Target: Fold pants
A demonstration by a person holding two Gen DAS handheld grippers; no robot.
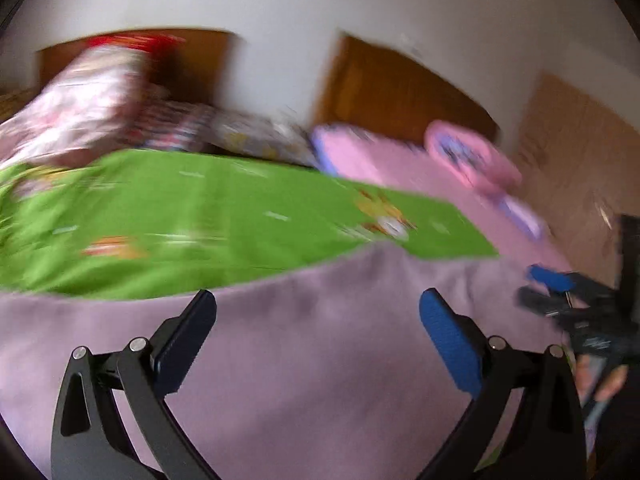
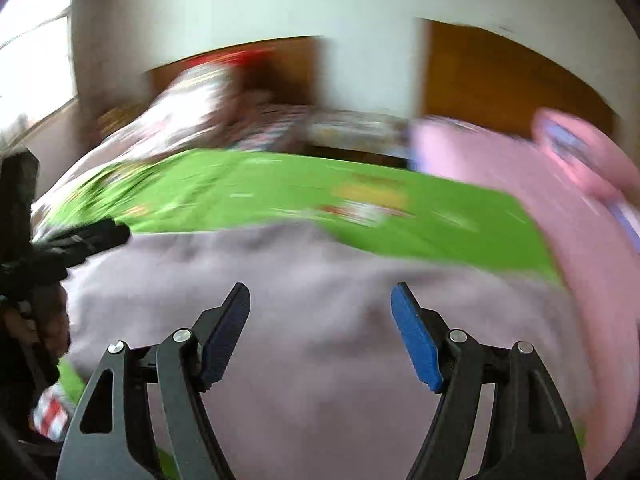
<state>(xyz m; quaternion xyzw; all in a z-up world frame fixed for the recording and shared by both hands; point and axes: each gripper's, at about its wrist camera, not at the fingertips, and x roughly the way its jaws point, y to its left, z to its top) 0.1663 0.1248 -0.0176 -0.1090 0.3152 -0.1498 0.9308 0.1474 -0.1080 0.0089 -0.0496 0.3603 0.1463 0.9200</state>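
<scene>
Both tongs, left tongs (image 1: 318, 302) and right tongs (image 2: 320, 294), stand spread with nothing between them above the lilac pants (image 2: 320, 340), which lie flat on the green bedsheet (image 1: 200, 216).

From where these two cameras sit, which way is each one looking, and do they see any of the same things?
Left wrist view: sits on the left gripper, looks forward and down over lilac pants on a green sheet; the right gripper shows at right.
Right wrist view: sits on the right gripper, faces the same way; the left gripper shows at left.
Shared: pants, sheet, pink blanket, white wall, each other's gripper.
</scene>
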